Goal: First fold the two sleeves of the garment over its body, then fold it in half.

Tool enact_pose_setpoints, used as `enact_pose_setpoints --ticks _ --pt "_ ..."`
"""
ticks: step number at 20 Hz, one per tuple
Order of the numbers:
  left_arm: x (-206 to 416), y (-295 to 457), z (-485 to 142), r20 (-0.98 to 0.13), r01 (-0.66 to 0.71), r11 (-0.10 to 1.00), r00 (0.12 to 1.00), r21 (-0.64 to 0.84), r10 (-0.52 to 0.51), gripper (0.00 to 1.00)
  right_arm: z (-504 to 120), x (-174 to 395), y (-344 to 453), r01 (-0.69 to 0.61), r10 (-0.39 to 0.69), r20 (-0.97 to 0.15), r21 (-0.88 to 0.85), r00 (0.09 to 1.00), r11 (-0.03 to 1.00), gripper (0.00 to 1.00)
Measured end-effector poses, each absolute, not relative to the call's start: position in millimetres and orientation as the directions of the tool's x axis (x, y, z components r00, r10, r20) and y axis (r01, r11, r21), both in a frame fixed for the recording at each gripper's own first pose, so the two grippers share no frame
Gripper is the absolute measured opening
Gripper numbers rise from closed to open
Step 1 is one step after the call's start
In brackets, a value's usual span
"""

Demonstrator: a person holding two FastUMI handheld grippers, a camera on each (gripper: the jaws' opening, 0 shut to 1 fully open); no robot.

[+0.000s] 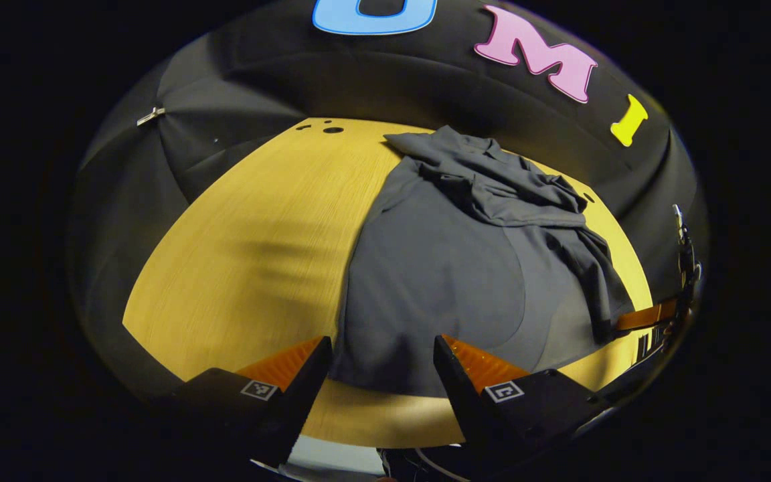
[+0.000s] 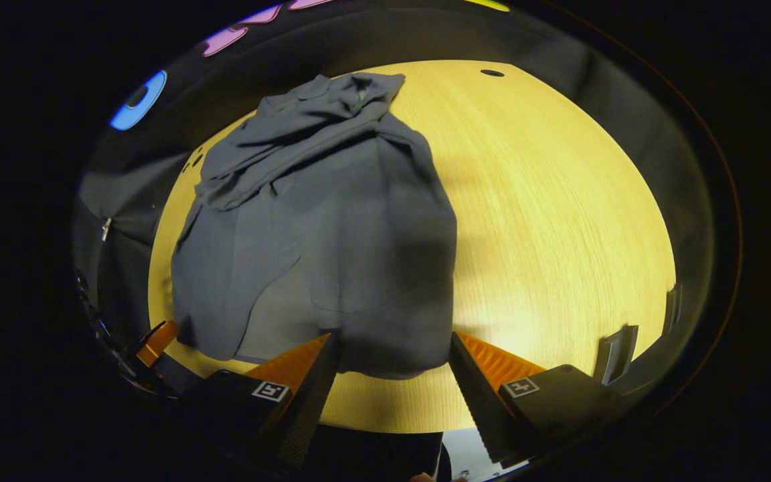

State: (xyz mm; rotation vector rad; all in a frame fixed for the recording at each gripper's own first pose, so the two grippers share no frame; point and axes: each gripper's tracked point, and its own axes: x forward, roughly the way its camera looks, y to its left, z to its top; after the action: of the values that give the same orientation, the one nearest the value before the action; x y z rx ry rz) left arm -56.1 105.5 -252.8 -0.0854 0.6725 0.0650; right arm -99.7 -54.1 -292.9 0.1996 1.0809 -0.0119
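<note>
A dark grey garment (image 1: 439, 268) lies on the yellow wooden table (image 1: 251, 254), collar end far from me and hem near. Its sleeves lie rumpled over the upper body, and one trails down the right side (image 1: 593, 268). My left gripper (image 1: 382, 355) is open just above the near hem's left part, with nothing between its fingers. In the right gripper view the same garment (image 2: 332, 227) spreads across the left of the table (image 2: 559, 214). My right gripper (image 2: 392, 351) is open over the hem's right corner. Each view catches the other gripper's orange finger at its edge (image 1: 650, 314) (image 2: 158, 340).
Small round holes (image 1: 332, 129) mark the table's far edge, and another hole (image 2: 492, 72) sits at the far right. Black cloth walls surround the table, with a metal clip (image 1: 150, 116) on the left wall. Grey brackets (image 2: 616, 351) stand at the near right edge.
</note>
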Motion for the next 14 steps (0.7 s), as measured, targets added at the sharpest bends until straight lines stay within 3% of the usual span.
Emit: enact_pose_setpoints --ticks 11,12,13,14 --pt "-55 108 -277 -0.679 -0.068 0.998 0.732 0.010 0.057 0.96 -310 -89 -47 0.003 -0.012 -0.881 -0.012 0.473 1.000 0.99" --pt "-56 111 -277 -0.677 -0.076 0.997 0.733 0.020 0.069 0.92 -310 -89 -48 0.005 -0.011 -0.882 -0.010 0.471 1.000 0.99" --pt "-53 111 -276 -0.676 -0.077 0.997 0.733 0.029 0.076 0.97 -310 -88 -48 0.009 -0.010 -0.884 -0.007 0.468 1.000 0.99" --pt "-53 110 -279 -0.677 -0.074 0.996 0.731 0.043 0.084 0.96 -311 -88 -48 0.007 -0.010 -0.885 -0.007 0.466 1.000 0.99"
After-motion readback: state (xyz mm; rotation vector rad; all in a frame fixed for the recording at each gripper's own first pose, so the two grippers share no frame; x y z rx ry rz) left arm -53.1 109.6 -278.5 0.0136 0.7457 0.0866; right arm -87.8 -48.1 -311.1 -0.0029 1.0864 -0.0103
